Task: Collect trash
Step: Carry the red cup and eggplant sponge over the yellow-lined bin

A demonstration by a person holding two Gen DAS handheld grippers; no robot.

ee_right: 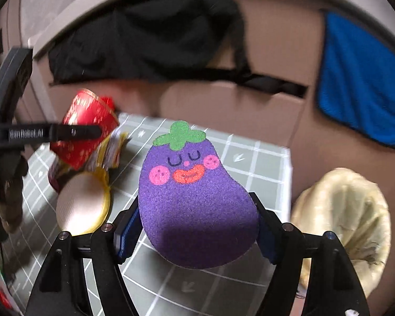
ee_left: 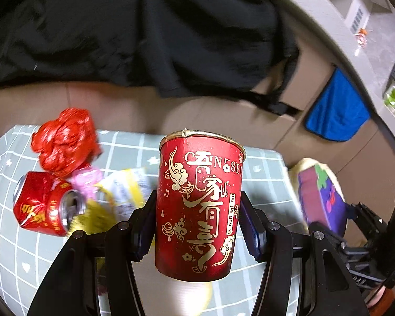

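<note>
My left gripper is shut on a red paper cup with gold lettering, held upright above the checked tablecloth. On the cloth to its left lie a crushed red can, a crumpled red wrapper, a pink wrapper and a yellow-white packet. My right gripper grips a purple eggplant-shaped sponge by its sides, clear of the cloth. The right wrist view shows the cup at the left, between the left gripper's fingers. A round beige disc with a yellow rim lies near it.
An open cream-coloured bag stands just off the table's right edge. A beige sofa behind carries a black garment and a blue towel. The grid cloth is bare in front of the right gripper.
</note>
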